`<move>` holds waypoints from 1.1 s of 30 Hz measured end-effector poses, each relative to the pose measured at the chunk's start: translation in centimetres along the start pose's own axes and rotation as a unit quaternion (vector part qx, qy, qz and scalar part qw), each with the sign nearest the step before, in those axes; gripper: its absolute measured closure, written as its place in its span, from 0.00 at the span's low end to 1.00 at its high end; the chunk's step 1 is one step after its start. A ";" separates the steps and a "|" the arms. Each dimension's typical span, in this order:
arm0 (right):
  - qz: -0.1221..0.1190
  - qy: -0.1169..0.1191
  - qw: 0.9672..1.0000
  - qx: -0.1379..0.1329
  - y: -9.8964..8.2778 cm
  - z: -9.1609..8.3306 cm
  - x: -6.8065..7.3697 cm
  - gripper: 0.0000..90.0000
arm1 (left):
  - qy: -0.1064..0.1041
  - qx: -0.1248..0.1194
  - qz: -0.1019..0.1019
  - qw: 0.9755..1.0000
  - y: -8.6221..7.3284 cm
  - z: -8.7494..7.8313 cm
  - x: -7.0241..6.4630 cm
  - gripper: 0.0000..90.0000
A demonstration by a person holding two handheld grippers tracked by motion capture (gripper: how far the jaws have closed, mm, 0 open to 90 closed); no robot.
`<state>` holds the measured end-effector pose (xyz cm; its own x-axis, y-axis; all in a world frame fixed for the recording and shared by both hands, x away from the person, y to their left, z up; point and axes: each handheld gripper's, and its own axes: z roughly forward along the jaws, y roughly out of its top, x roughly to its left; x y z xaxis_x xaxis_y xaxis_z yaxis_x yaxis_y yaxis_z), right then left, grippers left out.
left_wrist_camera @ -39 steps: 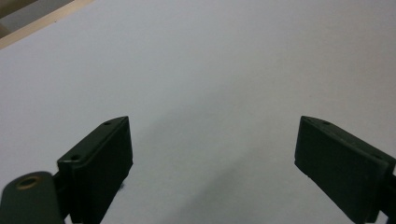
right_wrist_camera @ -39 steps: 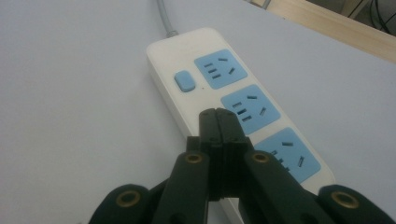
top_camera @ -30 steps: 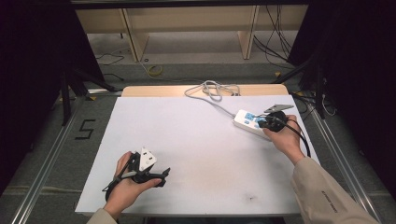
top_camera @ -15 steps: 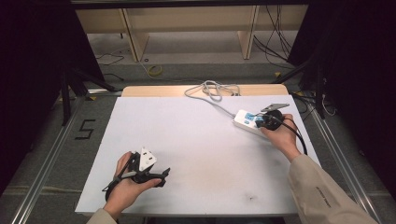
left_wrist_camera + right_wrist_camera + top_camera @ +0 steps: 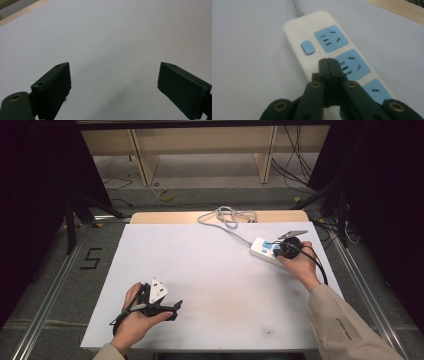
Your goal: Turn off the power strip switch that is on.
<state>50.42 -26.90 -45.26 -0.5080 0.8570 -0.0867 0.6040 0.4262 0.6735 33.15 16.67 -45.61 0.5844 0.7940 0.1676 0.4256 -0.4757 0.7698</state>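
Power strip (image 5: 329, 52), smooth white plastic, blue sockets, right hand-held gripper (image 5: 328, 62) closed, seemingly touching.

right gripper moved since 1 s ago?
Yes, slightly: the right gripper has shifted toward the table's far edge, along the power strip, which stays put.

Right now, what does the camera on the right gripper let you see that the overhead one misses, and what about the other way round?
The right gripper view shows the power strip close up: its blue switch button, the slots in the blue sockets, and the right gripper with jaws shut together, tips over the strip just short of the button. The high view adds the left gripper resting near the table's front edge, both forearms, and the strip's grey cable coiled at the far edge. Both show the strip, the right gripper and the white tabletop.
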 end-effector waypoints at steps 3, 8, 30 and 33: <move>0.000 0.000 1.000 0.003 0.0 0.1 0.0 1.00 | -0.001 0.000 0.001 1.000 0.0 0.0 0.0 0.12; 0.001 0.001 1.000 0.006 0.1 0.1 0.0 1.00 | -0.001 0.000 0.003 1.000 0.0 0.0 0.0 0.12; 0.000 -0.003 0.998 0.057 1.5 0.4 0.0 1.00 | 0.000 -0.001 -0.002 1.000 0.0 0.0 -0.1 0.13; -0.001 -0.004 0.998 0.068 1.8 0.4 0.1 1.00 | 0.000 -0.001 -0.001 1.000 0.0 0.0 -0.1 0.13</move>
<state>51.72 -25.94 -44.37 -0.5049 0.8580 -0.0946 0.6803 0.4630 0.5681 33.06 16.64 -45.63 0.5839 0.7948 0.1651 0.4261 -0.4732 0.7710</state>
